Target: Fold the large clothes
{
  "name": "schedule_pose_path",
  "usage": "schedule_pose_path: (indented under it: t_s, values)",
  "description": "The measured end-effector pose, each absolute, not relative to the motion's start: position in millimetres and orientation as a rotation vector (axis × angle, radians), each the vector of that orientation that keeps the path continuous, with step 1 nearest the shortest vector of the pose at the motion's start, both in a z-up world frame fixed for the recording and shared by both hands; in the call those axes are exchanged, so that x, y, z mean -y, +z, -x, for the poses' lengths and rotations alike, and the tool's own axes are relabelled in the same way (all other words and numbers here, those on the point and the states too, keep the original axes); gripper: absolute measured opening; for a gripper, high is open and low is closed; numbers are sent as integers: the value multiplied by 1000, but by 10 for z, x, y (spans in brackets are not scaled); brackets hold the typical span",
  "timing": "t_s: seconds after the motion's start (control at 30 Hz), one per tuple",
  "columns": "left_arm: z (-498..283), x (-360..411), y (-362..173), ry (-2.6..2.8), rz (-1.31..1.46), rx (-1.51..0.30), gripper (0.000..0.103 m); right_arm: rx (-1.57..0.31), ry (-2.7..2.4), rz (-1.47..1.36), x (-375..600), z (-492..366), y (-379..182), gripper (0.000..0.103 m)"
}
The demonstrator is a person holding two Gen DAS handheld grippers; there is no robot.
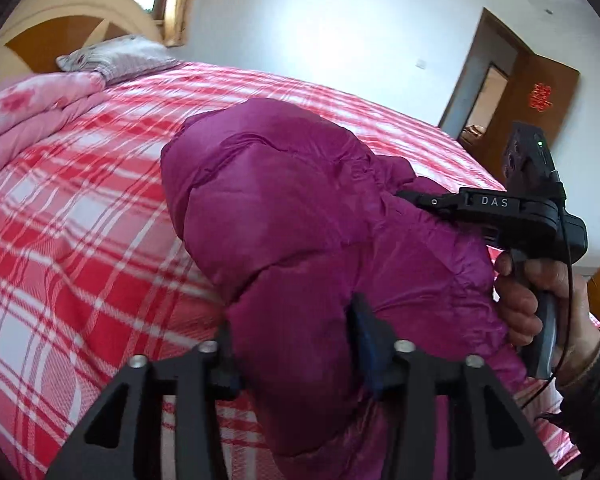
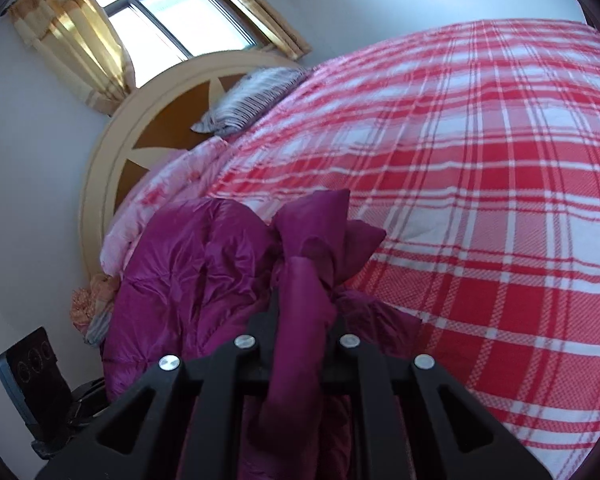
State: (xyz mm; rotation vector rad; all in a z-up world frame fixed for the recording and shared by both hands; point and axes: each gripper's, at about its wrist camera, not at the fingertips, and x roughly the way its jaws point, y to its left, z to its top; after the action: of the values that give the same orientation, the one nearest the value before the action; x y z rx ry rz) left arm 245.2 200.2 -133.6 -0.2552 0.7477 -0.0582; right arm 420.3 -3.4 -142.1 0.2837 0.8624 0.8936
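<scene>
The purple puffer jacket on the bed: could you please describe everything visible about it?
The purple puffer jacket is a shiny, quilted, padded magenta garment, bunched and crumpled on the red plaid bedsheet. The right gripper is shut on a gathered fold. A thick padded part sits between the left gripper's fingers; whether they press it is unclear.

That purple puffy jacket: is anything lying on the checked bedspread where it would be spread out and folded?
Nothing visible does. The purple jacket hangs over open red-checked bedspread. The pillow and pink quilt lie off at the headboard end.
</scene>
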Motion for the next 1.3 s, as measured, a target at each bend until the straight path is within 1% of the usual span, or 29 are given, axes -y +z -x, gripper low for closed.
schedule_pose_path:
  t_s: [0.07,0.1,0.2,0.37,0.53,0.6,0.63,0.67,0.73,0.8,0.83,0.87,0.93,1.0,1.13,1.2,1.3]
  values:
    - [-2425,-2029,-1378,-50,260,-748,57,-884,883,-271,8,-4231,-1500,14]
    - [-2428,-2035,-1392,-47,260,-747,61,-891,881,-267,9,-4237,-1518,15]
    - [-2440,-2047,-1419,-38,266,-747,66,-915,867,-255,15,-4265,-1603,15]
    - [-2455,-2070,-1484,-25,268,-745,72,-940,855,-261,14,-4301,-1715,15]
    - [-2437,-2073,-1507,-15,274,-745,74,-942,846,-248,-23,-4300,-1725,16]
    - [-2434,-2069,-1511,-2,269,-745,78,-949,841,-243,-43,-4314,-1740,17]
    - [-2424,-2067,-1498,6,269,-747,78,-958,838,-246,-39,-4324,-1755,18]
    - [-2413,-2066,-1480,17,267,-750,78,-961,834,-250,-38,-4333,-1761,21]
    - [-2341,-2029,-1351,65,223,-744,78,-948,814,-246,8,-4315,-1723,32]
    - [-2226,-1981,-1164,107,170,-702,78,-908,767,-221,81,-4255,-1628,59]
    - [-2144,-1958,-1042,114,154,-666,78,-880,745,-210,137,-4205,-1548,63]
    - [-2078,-1944,-947,114,148,-638,78,-843,729,-208,214,-4134,-1448,66]
    - [-1916,-1917,-721,117,147,-586,81,-777,685,-193,365,-3959,-1238,69]
    - [-1835,-1918,-600,122,149,-567,83,-724,640,-168,461,-3785,-1080,77]
    - [-1624,-1852,-357,105,149,-515,83,-636,594,-119,561,-3325,-794,83]
    - [-1516,-1804,-266,88,144,-487,83,-602,589,-118,571,-3096,-685,91]
    - [-1450,-1772,-171,73,137,-473,84,-575,615,-133,551,-2848,-558,93]
